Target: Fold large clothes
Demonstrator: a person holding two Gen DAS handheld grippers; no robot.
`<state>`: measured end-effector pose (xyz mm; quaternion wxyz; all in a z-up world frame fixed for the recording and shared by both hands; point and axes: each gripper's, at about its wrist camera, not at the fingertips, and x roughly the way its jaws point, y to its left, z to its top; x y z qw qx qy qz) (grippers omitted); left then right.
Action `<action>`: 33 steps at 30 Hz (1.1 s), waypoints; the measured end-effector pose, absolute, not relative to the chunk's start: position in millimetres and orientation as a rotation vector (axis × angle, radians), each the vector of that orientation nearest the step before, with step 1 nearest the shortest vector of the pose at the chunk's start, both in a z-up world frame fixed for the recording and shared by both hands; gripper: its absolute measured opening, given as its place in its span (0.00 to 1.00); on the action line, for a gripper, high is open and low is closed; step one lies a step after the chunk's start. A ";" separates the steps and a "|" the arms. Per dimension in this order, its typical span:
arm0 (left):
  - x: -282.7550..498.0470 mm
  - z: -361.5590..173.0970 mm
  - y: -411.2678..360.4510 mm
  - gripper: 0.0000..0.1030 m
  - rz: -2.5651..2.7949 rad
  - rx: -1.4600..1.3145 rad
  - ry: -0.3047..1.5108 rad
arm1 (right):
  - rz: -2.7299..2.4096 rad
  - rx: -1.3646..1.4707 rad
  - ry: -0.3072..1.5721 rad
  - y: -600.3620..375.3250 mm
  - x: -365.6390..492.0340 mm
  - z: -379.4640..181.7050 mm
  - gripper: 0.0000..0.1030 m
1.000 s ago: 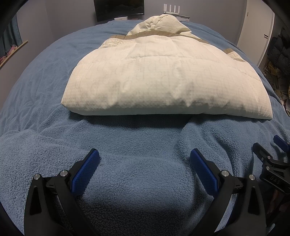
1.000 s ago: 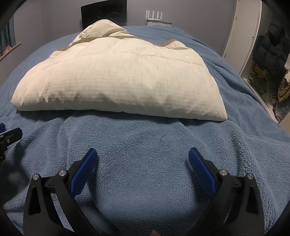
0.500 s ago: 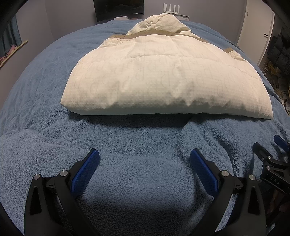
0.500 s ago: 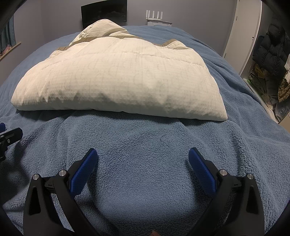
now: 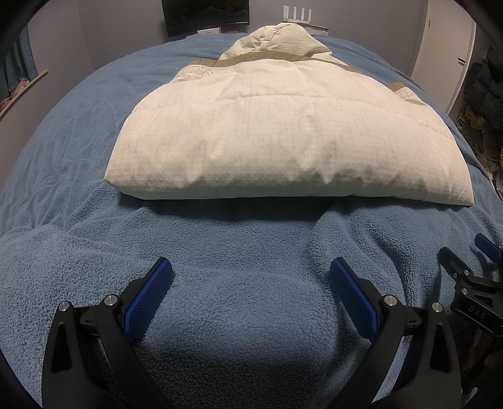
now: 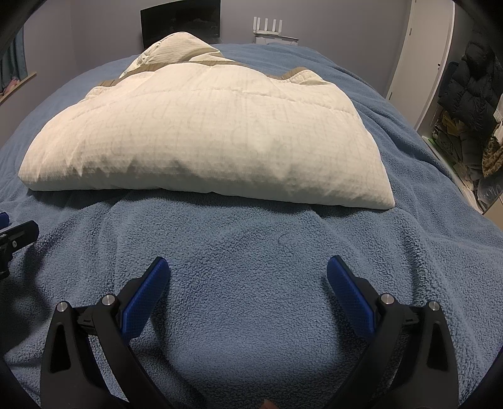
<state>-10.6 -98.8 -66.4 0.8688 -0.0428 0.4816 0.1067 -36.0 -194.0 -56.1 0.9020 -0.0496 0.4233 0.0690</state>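
Observation:
A cream quilted puffer jacket point(image 5: 283, 135) with tan trim and a hood at the far end lies folded on the blue fleece blanket point(image 5: 248, 239); it also shows in the right wrist view point(image 6: 213, 132). My left gripper point(image 5: 250, 267) is open and empty, low over the blanket, short of the jacket's near edge. My right gripper point(image 6: 247, 266) is open and empty, likewise short of the near edge. The right gripper shows at the right edge of the left wrist view point(image 5: 471, 280); the left gripper shows at the left edge of the right wrist view point(image 6: 15, 236).
The bed fills most of both views. A dark screen point(image 5: 206, 12) and a white router point(image 5: 298, 14) stand at the far wall. A white door point(image 6: 430, 56) and piled dark clothes point(image 6: 471, 103) are at the right.

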 end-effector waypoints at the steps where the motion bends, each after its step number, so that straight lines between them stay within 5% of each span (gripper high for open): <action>1: -10.5 -66.6 -98.9 0.94 0.223 -0.089 1.008 | 0.142 -0.103 0.876 -194.1 -36.1 -56.0 0.92; 33: -10.5 -68.9 -101.1 0.94 0.227 -0.082 1.015 | 0.148 -0.108 0.888 -195.5 -35.5 -59.8 0.92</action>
